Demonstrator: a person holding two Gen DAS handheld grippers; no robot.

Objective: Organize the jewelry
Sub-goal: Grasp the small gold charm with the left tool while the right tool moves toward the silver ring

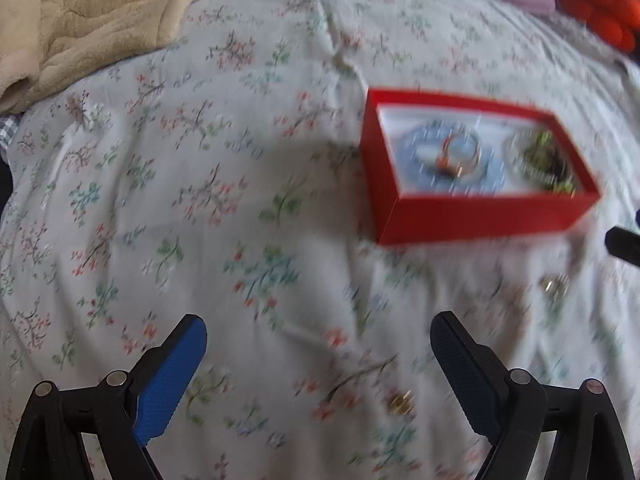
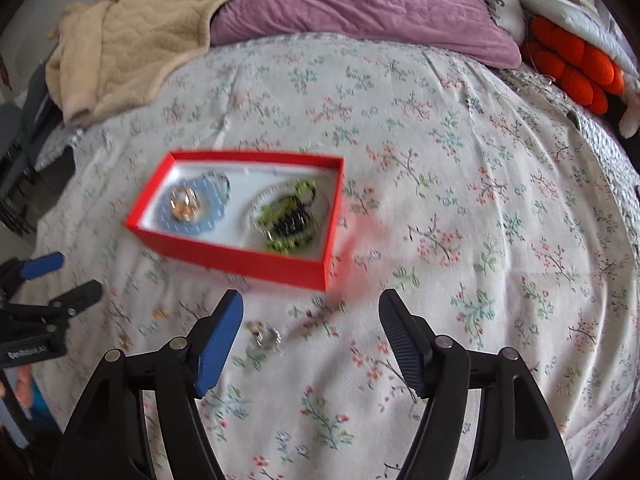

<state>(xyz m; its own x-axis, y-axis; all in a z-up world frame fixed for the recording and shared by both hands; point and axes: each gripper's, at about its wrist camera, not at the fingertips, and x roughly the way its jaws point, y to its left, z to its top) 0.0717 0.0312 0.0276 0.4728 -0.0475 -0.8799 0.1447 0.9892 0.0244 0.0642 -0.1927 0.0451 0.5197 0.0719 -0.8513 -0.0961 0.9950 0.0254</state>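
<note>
Hovering with both claws spread and empty, I judge my right claw (image 2: 311,332) nearer the silver earring (image 2: 266,334) lying on the bed at its nine o'clock, short of the red box (image 2: 240,258).

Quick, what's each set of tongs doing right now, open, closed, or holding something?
Left tongs: open, holding nothing.
Right tongs: open, holding nothing.

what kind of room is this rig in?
Most likely a bedroom, working on a bed: a floral bedsheet under the red jewelry box, a purple pillow and a beige blanket behind.
</note>
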